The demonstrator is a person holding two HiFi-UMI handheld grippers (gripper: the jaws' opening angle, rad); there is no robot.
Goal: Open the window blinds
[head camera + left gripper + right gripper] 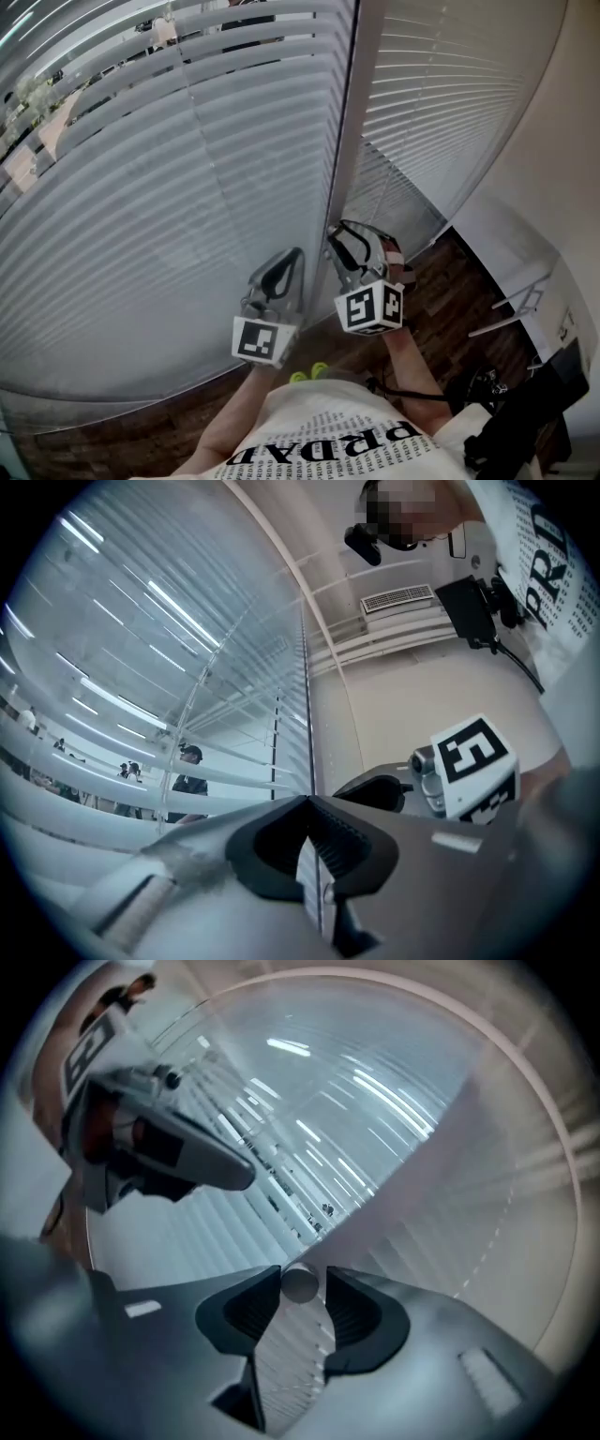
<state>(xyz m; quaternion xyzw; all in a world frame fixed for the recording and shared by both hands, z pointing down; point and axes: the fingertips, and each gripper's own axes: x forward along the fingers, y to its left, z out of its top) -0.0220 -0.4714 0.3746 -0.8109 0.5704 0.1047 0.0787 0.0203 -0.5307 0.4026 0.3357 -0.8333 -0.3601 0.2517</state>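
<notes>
White slatted blinds (187, 187) cover the window on both sides of a pale upright frame post (352, 122). Their slats are tilted partly open, and people outside show through in the left gripper view. My right gripper (300, 1279) holds the round end of the blinds' tilt wand (300, 1288) between its fingertips, close to the post (342, 234). My left gripper (307, 803) hangs just left of it (292, 255), in front of the left blind. Its tips touch and nothing is between them.
Dark wood floor (450, 281) runs below the window. A white unit (525, 244) stands along the right wall, and a black bag (525, 412) lies by my right side. The right-hand blind (450, 94) hangs beyond the post.
</notes>
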